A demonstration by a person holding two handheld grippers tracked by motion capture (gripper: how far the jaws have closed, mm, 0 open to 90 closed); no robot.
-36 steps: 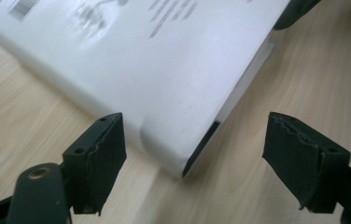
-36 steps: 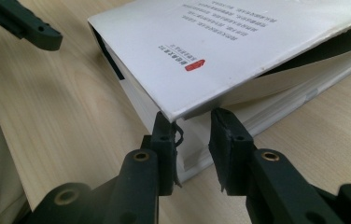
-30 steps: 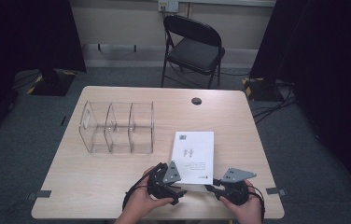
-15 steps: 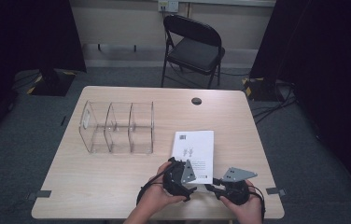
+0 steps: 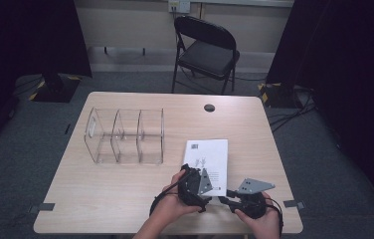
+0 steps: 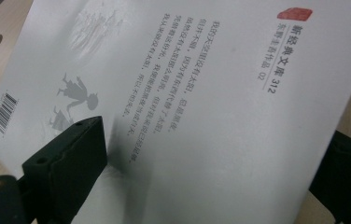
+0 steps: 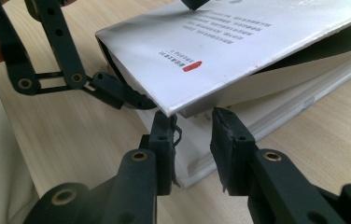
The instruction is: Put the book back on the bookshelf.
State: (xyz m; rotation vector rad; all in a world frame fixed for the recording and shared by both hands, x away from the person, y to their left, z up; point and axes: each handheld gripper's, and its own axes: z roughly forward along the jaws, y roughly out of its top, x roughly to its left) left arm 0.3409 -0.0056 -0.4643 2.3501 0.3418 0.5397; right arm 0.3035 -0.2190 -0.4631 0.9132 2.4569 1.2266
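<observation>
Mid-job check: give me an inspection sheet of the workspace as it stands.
Surface: wooden table, one cable hole.
Job's things: white book at near edge, cover lifted.
Clutter: clear three-bay organiser, nothing seen inside.
Grippers: left gripper jaws just been opening, cover between them; right gripper jaws slightly apart at book's corner, clamping nothing.
Cables: gripper cable looped on table; floor cables at right.
Surroundings: folding chair, carpet.
</observation>
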